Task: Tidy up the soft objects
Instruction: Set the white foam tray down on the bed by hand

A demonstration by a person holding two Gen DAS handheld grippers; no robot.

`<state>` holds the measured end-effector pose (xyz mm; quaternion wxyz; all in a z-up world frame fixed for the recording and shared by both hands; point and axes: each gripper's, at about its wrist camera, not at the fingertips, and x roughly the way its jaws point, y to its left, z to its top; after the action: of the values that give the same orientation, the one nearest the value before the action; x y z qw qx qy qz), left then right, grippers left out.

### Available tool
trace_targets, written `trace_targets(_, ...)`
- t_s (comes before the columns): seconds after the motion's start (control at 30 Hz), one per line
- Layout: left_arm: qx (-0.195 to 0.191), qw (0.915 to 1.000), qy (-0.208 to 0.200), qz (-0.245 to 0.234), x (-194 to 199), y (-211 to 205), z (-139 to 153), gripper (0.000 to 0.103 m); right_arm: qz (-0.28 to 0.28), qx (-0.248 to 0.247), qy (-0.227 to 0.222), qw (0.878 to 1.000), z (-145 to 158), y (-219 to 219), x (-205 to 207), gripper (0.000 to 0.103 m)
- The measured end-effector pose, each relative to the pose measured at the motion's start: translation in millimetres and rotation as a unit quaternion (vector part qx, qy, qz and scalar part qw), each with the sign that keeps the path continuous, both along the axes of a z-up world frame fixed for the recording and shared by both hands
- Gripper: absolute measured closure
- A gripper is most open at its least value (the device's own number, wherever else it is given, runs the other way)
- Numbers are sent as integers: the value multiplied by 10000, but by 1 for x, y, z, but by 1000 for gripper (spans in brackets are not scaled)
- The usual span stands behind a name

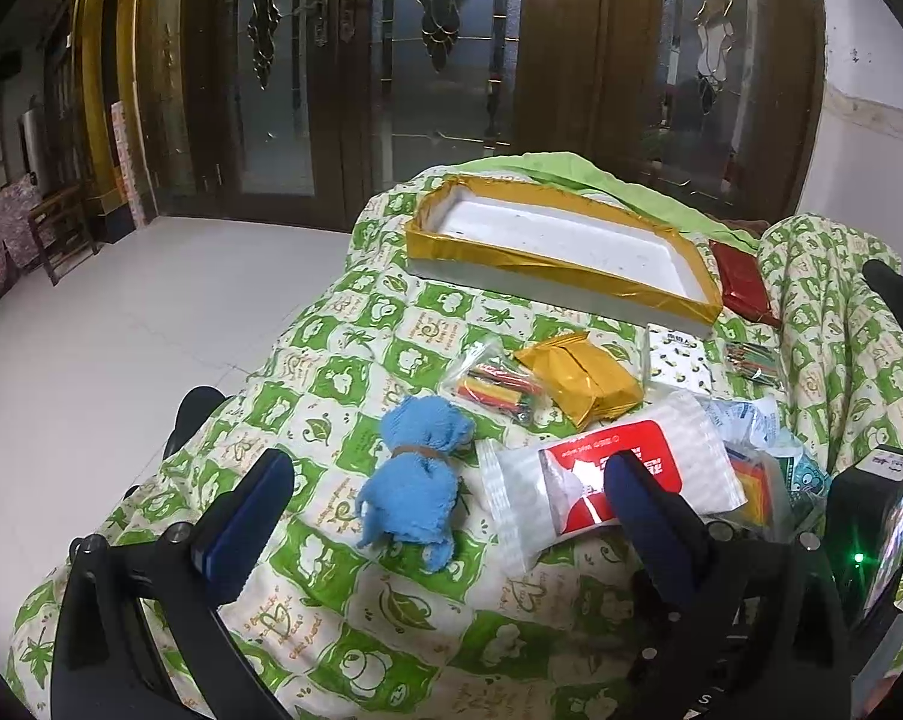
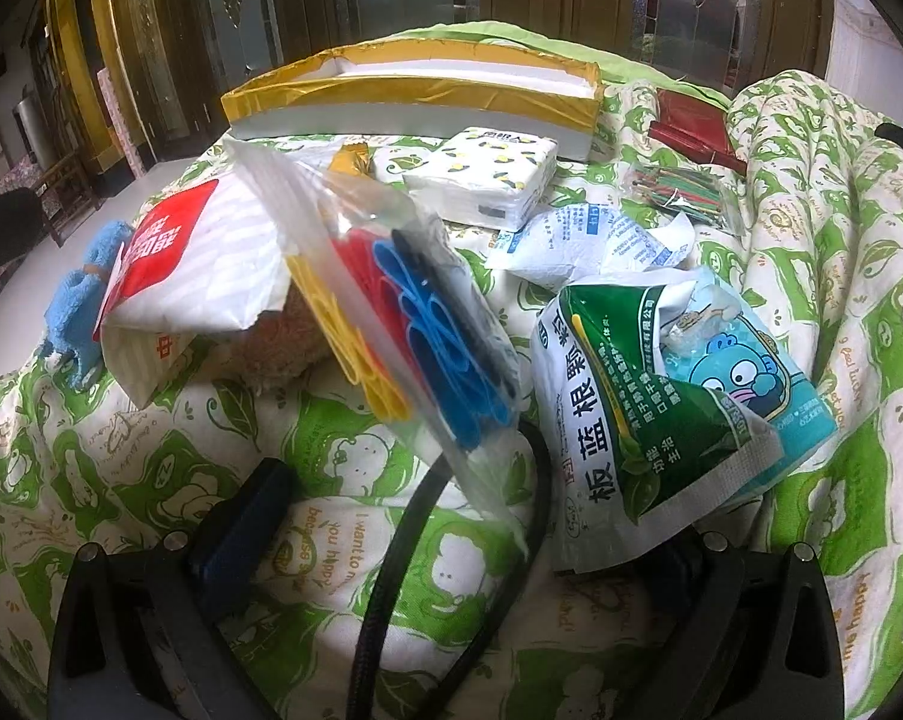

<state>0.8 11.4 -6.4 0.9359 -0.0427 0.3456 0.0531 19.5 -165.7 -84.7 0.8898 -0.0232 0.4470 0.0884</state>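
Dark wooden doors with patterned glass stand behind a pale tiled floor.

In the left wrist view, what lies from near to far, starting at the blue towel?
Blue tied terry towel → clear bag of coloured sticks → gold-taped white foam tray.

The left wrist view looks forward and down from somewhat above the quilt, toward the doors in the upper frame. The right wrist view sits lower and much nearer, packets filling mid-frame. Both share the tray, the towel and the red-and-white bag.
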Motion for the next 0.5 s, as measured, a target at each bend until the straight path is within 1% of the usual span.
trace_targets(0.23,104,9999,72,65,0,0,-3,0,-14,-31,78,10000,-2,2,1,0)
trace_targets(0.33,143,9998,87,69,0,-1,-4,0,43,20,173,9998,5,0,1,1)
trace_targets(0.5,155,9997,111,118,0,0,-4,0,136,142,86,9998,25,-3,-22,1)
